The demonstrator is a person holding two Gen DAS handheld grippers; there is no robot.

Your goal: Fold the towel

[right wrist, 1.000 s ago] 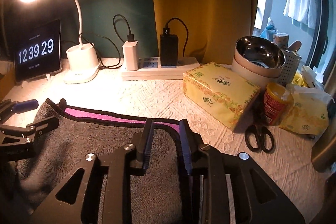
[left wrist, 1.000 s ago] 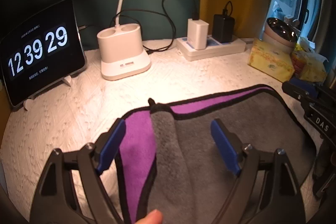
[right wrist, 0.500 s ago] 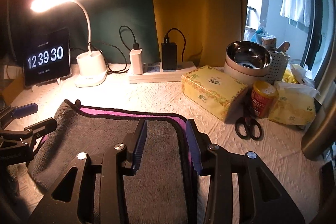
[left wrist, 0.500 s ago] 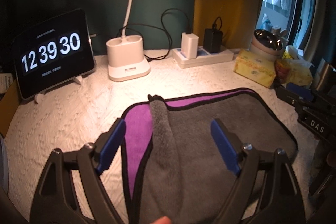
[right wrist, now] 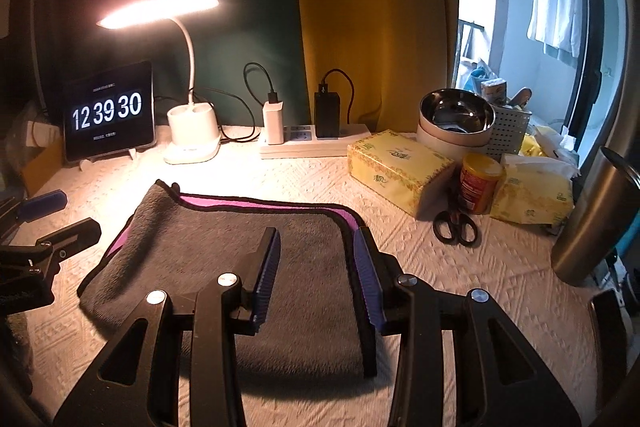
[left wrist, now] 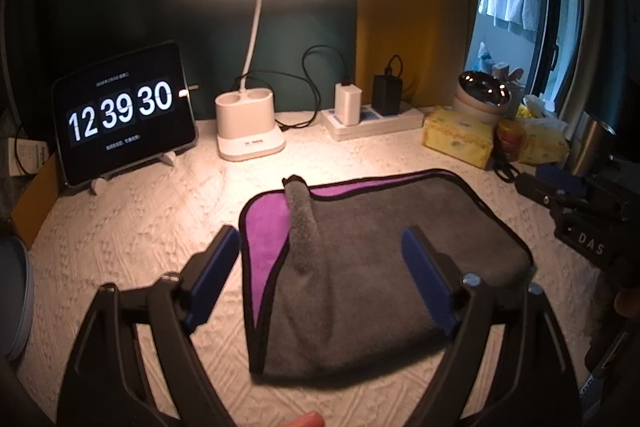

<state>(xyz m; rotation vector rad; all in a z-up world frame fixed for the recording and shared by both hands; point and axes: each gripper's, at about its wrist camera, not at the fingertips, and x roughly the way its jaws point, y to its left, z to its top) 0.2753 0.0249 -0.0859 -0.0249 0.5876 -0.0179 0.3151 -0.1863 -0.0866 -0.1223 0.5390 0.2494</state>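
Note:
A grey towel (left wrist: 380, 251) with a purple underside and black trim lies folded on the white textured table cover; it also shows in the right wrist view (right wrist: 240, 247). Its left part is turned over unevenly, so a purple wedge (left wrist: 266, 227) shows. My left gripper (left wrist: 320, 259) is open and empty, raised above the towel's near left part. My right gripper (right wrist: 316, 259) is open and empty above the towel's right edge. Each gripper shows at the edge of the other's view.
At the back stand a tablet clock (left wrist: 120, 115), a lit desk lamp (left wrist: 250, 131) and a power strip with chargers (left wrist: 372, 115). At the right are tissue boxes (right wrist: 396, 171), a metal bowl (right wrist: 456, 119), a can (right wrist: 478, 181), scissors (right wrist: 456, 227) and a steel tumbler (right wrist: 592, 223).
My right gripper has opened and let go of the towel's edge. Both grippers have pulled back and up from the towel. The towel lies still.

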